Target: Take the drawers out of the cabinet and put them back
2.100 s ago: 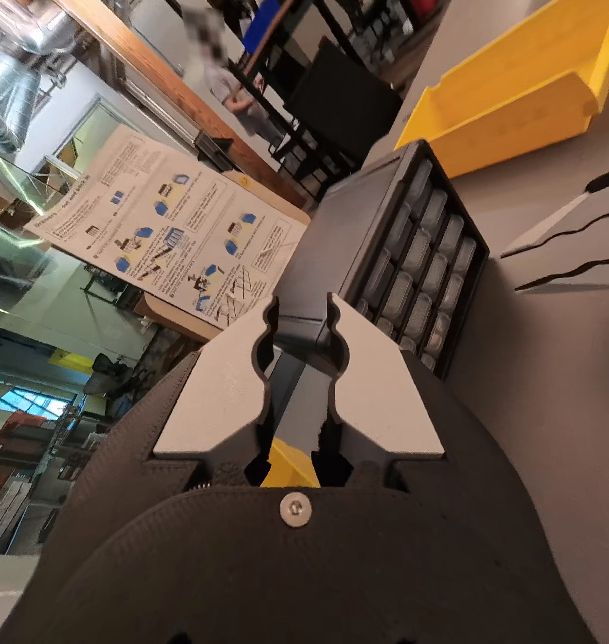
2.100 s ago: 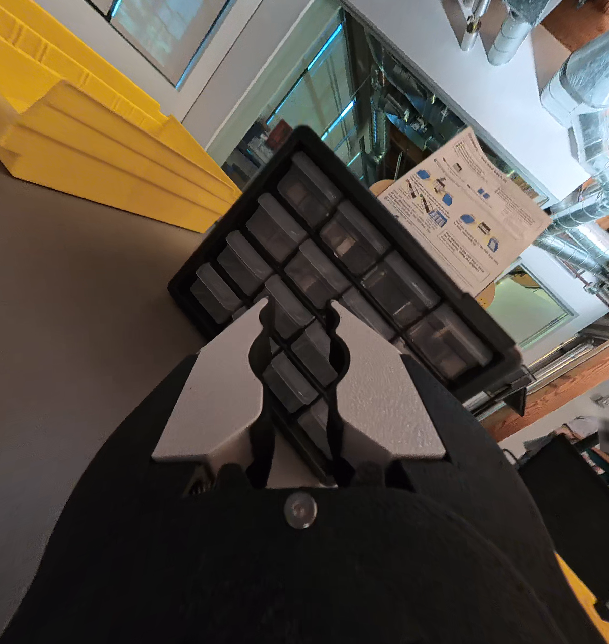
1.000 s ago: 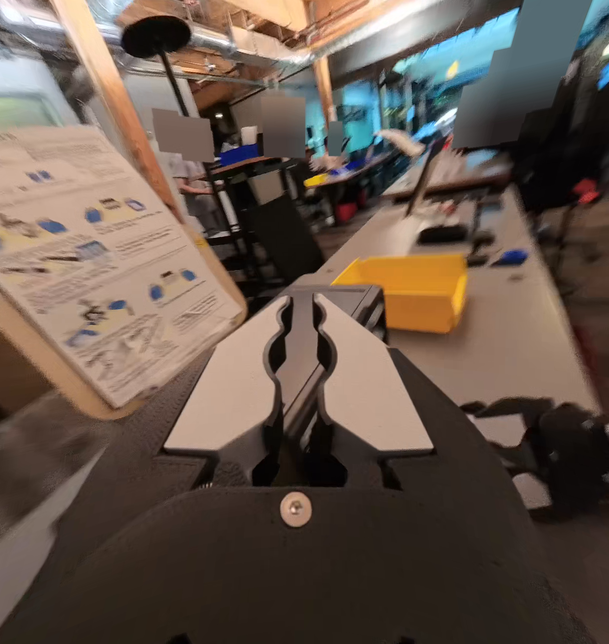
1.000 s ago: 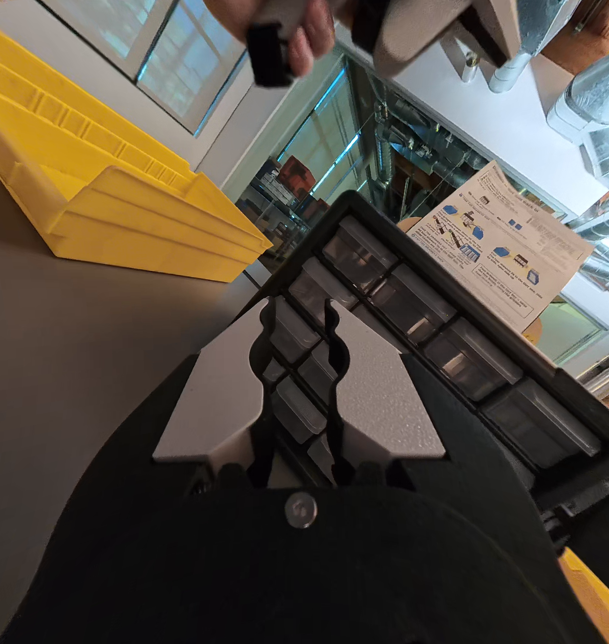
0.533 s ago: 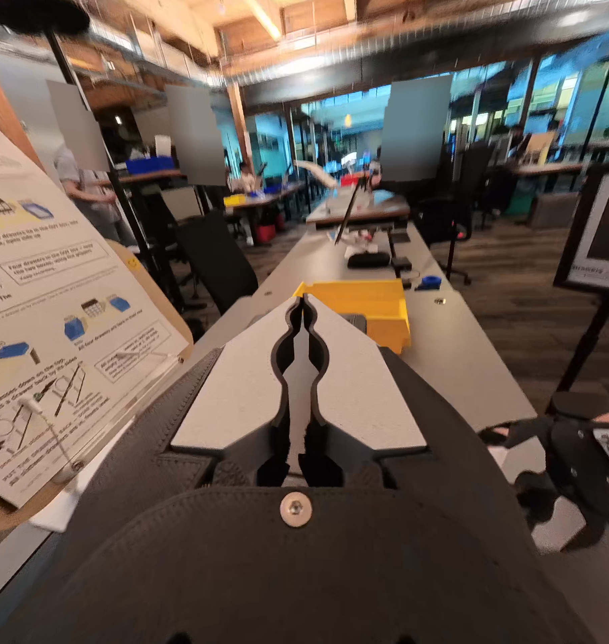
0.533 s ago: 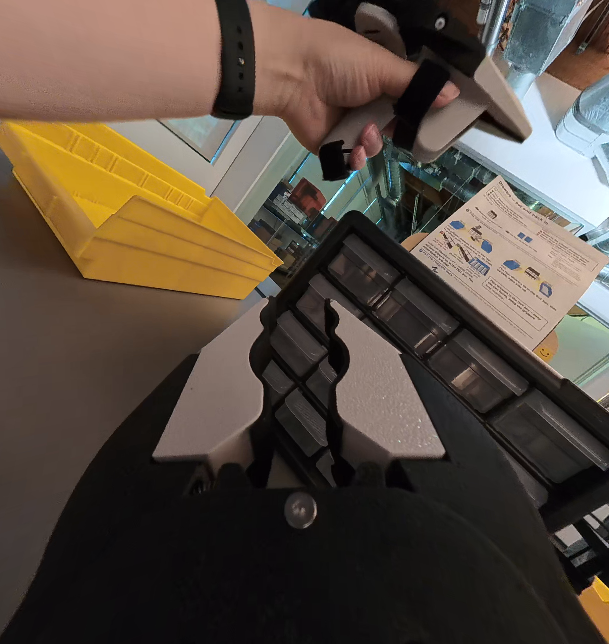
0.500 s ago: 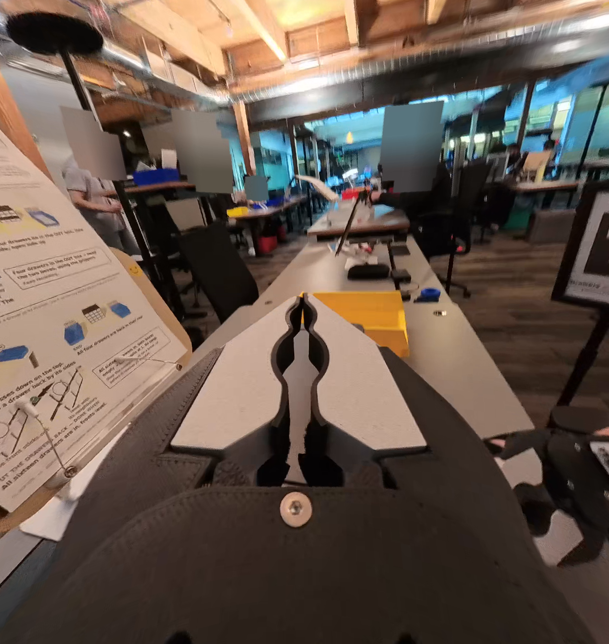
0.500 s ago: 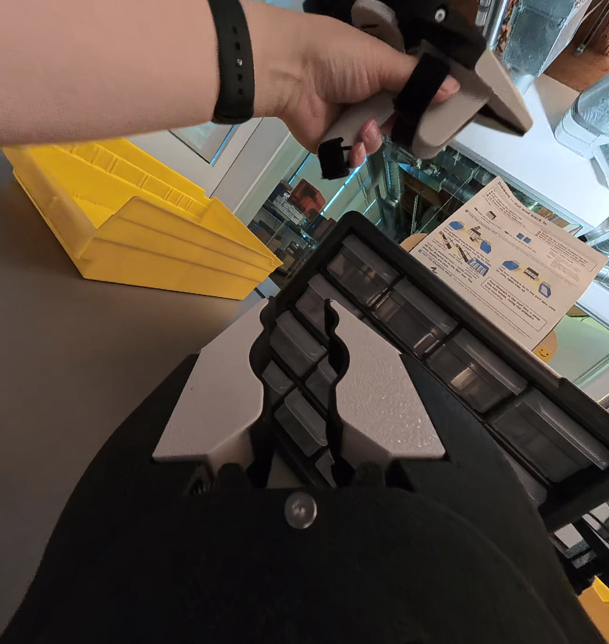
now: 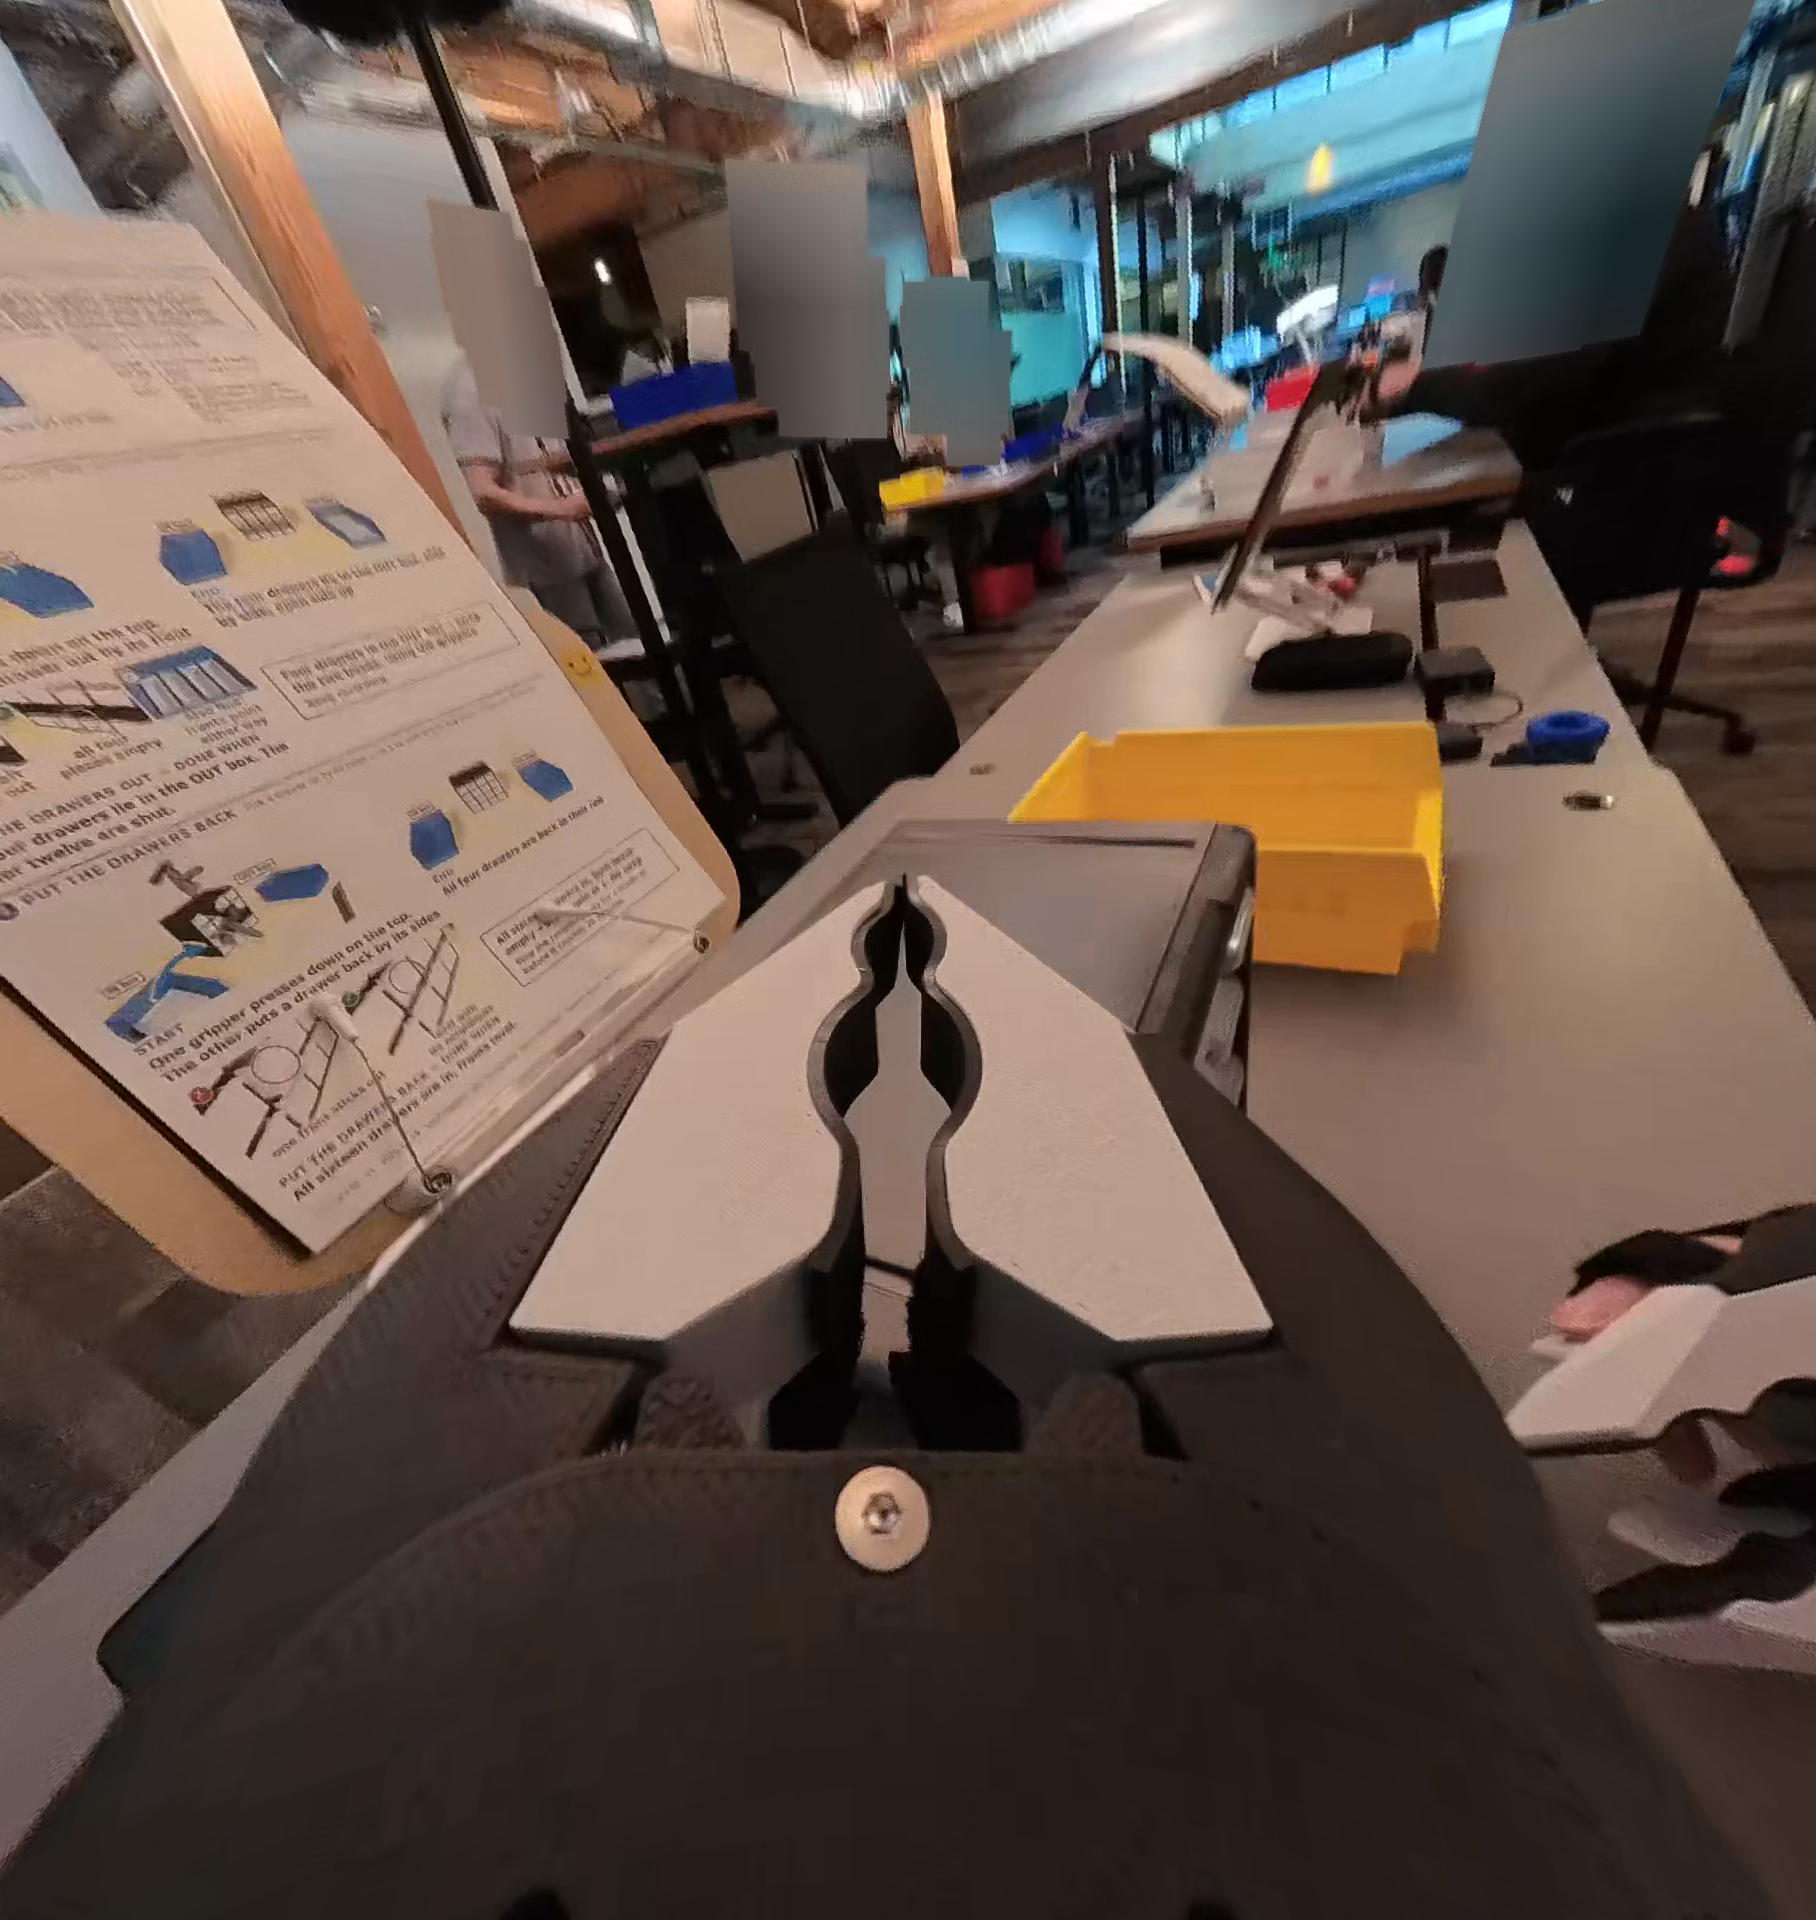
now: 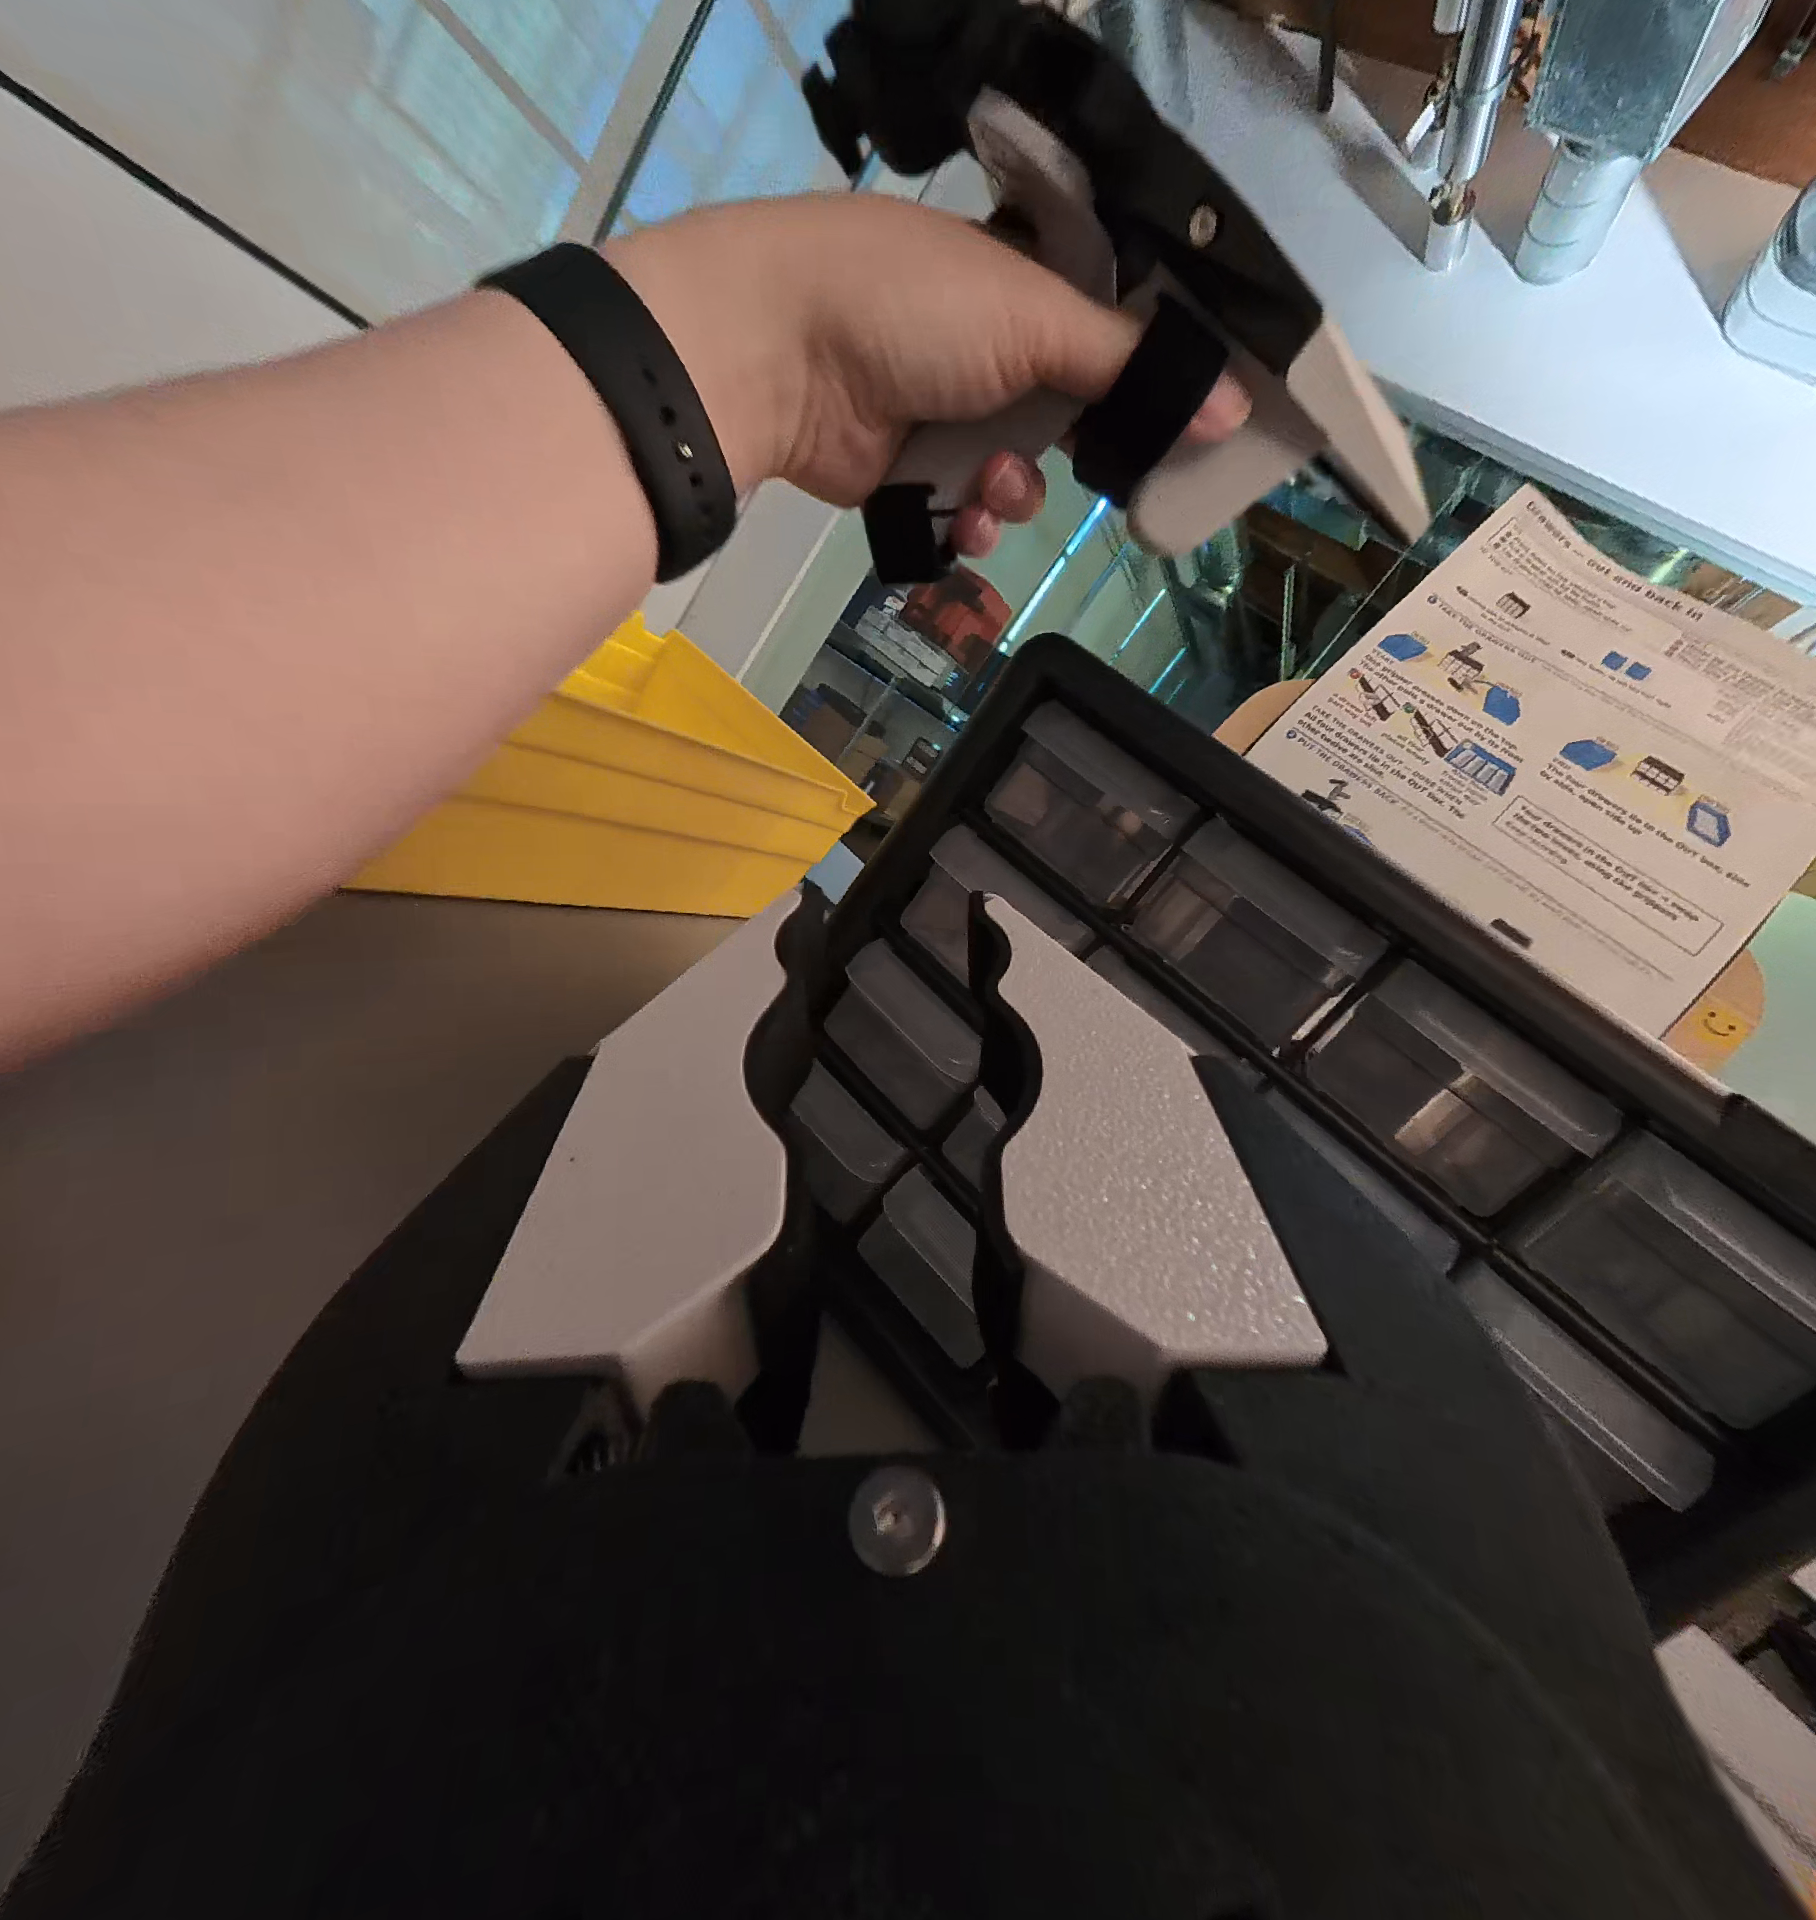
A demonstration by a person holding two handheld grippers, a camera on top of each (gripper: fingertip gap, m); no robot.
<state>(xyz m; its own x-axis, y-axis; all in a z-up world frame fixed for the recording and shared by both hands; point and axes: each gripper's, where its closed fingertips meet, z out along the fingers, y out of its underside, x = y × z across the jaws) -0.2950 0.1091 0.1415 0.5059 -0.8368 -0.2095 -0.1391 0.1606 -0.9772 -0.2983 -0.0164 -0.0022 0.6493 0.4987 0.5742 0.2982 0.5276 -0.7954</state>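
- The left gripper (image 9: 902, 902) is closed on nothing, its fingertips meeting above the black cabinet (image 9: 1070, 914) top; whether they touch it is unclear.
- The right gripper (image 10: 888, 914) is parted, empty, close before the cabinet's clear drawers (image 10: 1236, 935), which all sit pushed in; its fingers hide several lower ones.
- The cabinet stands on the grey table (image 9: 1506, 1039), just beside a yellow bin (image 9: 1299, 831).
- The bin's inside is mostly hidden behind the person's forearm (image 10: 312, 644).

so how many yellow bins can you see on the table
1: the yellow bin sits just behind the black cabinet. Another may be hidden outside these views.
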